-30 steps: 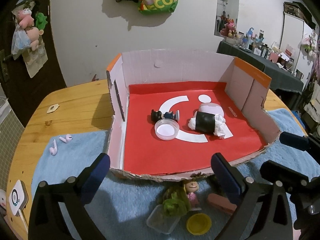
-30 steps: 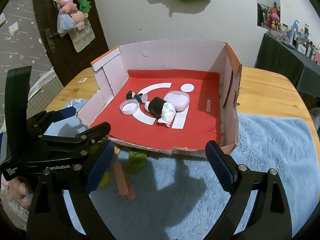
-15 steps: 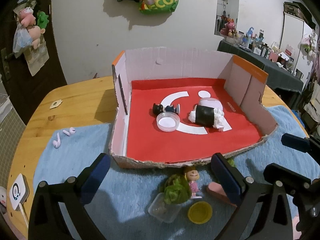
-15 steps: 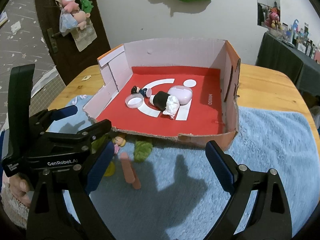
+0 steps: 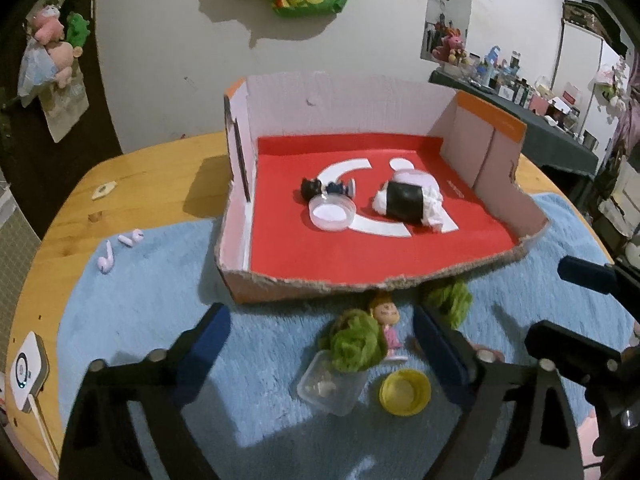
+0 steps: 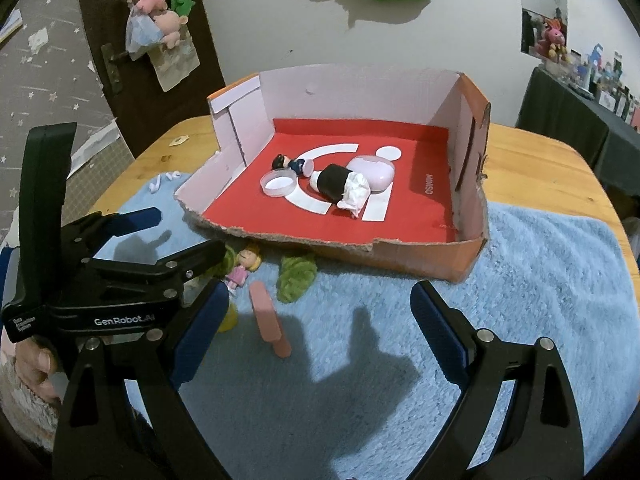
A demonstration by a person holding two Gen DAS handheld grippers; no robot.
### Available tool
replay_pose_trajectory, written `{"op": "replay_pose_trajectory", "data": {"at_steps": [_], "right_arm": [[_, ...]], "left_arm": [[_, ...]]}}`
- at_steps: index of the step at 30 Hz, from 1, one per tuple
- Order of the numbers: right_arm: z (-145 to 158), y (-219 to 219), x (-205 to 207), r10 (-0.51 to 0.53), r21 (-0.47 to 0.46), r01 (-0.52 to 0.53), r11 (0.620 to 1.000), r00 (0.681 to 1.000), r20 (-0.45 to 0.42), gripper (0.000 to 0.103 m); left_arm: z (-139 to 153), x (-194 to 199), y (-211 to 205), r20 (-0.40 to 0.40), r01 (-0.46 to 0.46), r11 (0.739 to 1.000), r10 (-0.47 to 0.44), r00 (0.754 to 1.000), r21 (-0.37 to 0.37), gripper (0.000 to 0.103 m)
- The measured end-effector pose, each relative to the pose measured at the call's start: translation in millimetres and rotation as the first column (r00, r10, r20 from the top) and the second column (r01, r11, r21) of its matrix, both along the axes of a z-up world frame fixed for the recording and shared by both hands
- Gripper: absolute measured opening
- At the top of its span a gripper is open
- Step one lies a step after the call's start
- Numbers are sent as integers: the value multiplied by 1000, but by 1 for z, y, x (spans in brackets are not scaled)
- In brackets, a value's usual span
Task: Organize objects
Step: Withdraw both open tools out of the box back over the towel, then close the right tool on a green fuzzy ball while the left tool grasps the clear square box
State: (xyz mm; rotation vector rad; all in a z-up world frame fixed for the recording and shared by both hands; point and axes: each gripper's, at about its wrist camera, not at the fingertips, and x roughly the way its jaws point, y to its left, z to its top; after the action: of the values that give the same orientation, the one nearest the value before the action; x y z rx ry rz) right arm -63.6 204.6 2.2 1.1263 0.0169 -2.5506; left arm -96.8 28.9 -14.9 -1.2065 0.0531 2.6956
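The left gripper (image 5: 320, 344), jaws just narrowing yet unclenched, brackets a green lettuce toy (image 5: 354, 344) and doll (image 5: 386, 320), apparently untouched. The right gripper (image 6: 320, 328) gapes empty. Beyond, the cardboard box (image 5: 492, 136) holds other items.

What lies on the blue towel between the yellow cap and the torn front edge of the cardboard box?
In the left wrist view, a small doll in pink and a green leafy toy lie between the yellow cap and the cardboard box edge.
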Motion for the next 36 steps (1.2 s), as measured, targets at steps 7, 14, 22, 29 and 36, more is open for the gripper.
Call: {"op": "replay_pose_trajectory", "data": {"at_steps": [7, 14, 22, 29, 36], "right_arm": [[-7, -8, 4, 27, 22, -28, 999, 1000, 13, 70], [-16, -19, 9, 72, 38, -73, 997, 997, 31, 52], [-26, -30, 10, 116, 41, -118, 992, 992, 51, 40], [-27, -24, 0, 96, -40, -94, 995, 993, 70, 40], [-29, -15, -20, 51, -109, -41, 993, 994, 93, 40]], "left_arm": [[-11, 5, -4, 36, 33, 999, -34, 999, 14, 69], [-15, 14, -6, 47, 60, 998, -61, 997, 19, 60], [-25, 20, -7, 76, 75, 997, -76, 994, 17, 52], [-28, 20, -10, 84, 72, 997, -74, 994, 26, 52], [-29, 18, -8, 83, 74, 997, -75, 994, 18, 46]]}}
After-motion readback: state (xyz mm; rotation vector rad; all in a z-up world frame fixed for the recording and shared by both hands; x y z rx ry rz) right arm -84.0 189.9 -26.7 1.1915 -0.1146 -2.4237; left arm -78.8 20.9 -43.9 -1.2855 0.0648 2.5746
